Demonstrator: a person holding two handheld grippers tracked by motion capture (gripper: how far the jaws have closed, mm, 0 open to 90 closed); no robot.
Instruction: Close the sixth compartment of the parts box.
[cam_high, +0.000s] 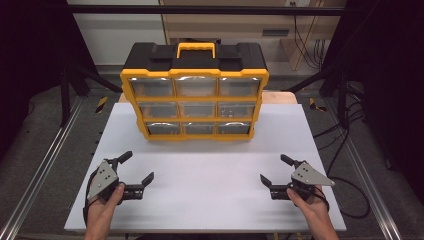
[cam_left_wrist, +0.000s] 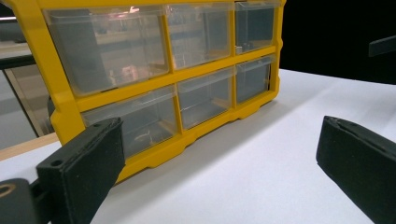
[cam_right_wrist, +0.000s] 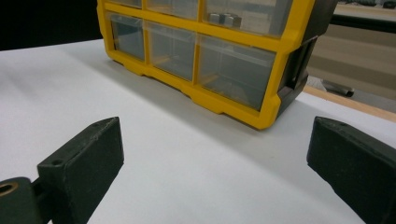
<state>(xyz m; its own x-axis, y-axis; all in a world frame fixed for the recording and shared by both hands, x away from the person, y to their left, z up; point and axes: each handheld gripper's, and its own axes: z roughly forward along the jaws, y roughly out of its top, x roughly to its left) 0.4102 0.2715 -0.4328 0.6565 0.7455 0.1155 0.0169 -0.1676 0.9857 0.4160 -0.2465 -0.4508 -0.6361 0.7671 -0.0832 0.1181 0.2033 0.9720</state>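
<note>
nothing begun: drawer organizer (cam_high: 194, 95) at 12 o'clock, drawers closed; left gripper (cam_high: 136, 167) and right gripper (cam_high: 276, 169) wide, empty on worktop (cam_high: 210, 170).

Drawer organizer (cam_high: 195, 92) stands on table (cam_high: 210, 175), behind both grippers.

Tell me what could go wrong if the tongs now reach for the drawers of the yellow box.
1. The box stands upright and free on the table; pulling one drawer may drag or tip it.
2. The drawers are clear and close together, so the open left tongs or right tongs might catch the wrong one.
</note>
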